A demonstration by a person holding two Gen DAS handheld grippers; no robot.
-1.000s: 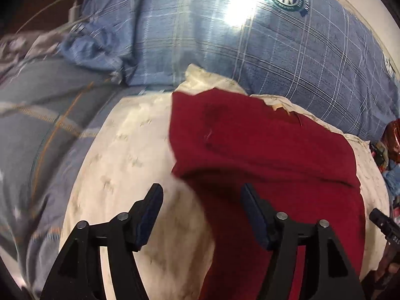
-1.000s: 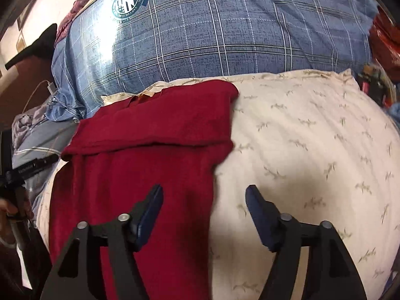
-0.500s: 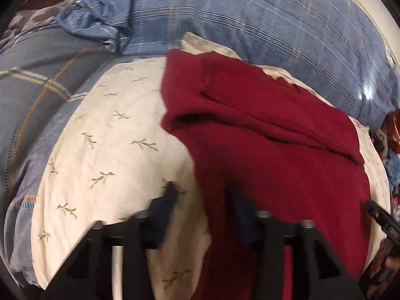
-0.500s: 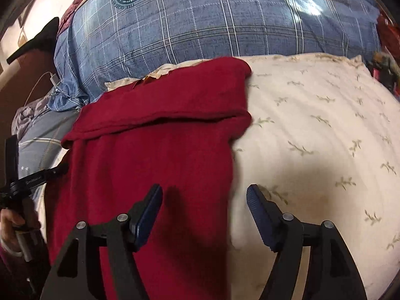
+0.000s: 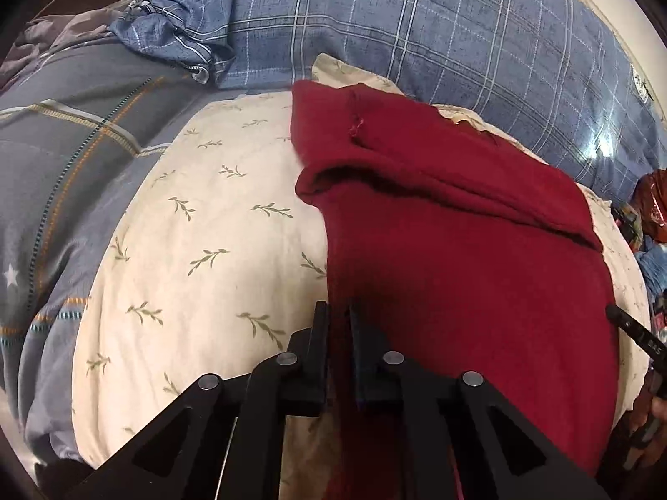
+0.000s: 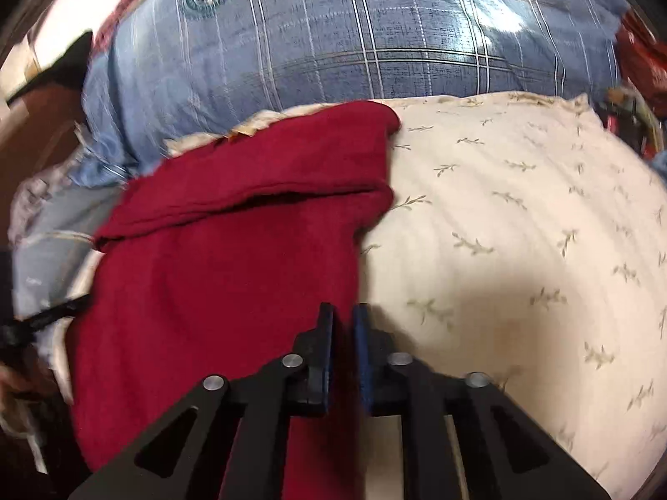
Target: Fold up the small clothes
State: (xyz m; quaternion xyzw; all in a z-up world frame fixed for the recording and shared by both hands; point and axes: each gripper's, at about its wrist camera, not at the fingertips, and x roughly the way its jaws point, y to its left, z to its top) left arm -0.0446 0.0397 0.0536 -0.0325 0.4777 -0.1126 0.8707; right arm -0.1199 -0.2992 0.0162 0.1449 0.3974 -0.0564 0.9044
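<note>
A dark red garment (image 5: 458, 250) lies on a cream pillow with a leaf print (image 5: 200, 258), its far end folded over into a flap. My left gripper (image 5: 338, 316) is shut on the garment's near left edge. In the right wrist view the same red garment (image 6: 233, 258) lies on the left of the cream pillow (image 6: 521, 250). My right gripper (image 6: 342, 316) is shut on the garment's near right edge.
A blue plaid pillow with a round emblem (image 5: 417, 25) lies behind the cream one and shows in the right wrist view too (image 6: 354, 33). A grey plaid blanket (image 5: 62, 158) is at the left. Red and dark clutter (image 5: 650, 208) sits at the far right.
Both grippers were open a second ago. They have moved down to the near edges of the red garment and closed on it, left on the left edge, right on the right edge.
</note>
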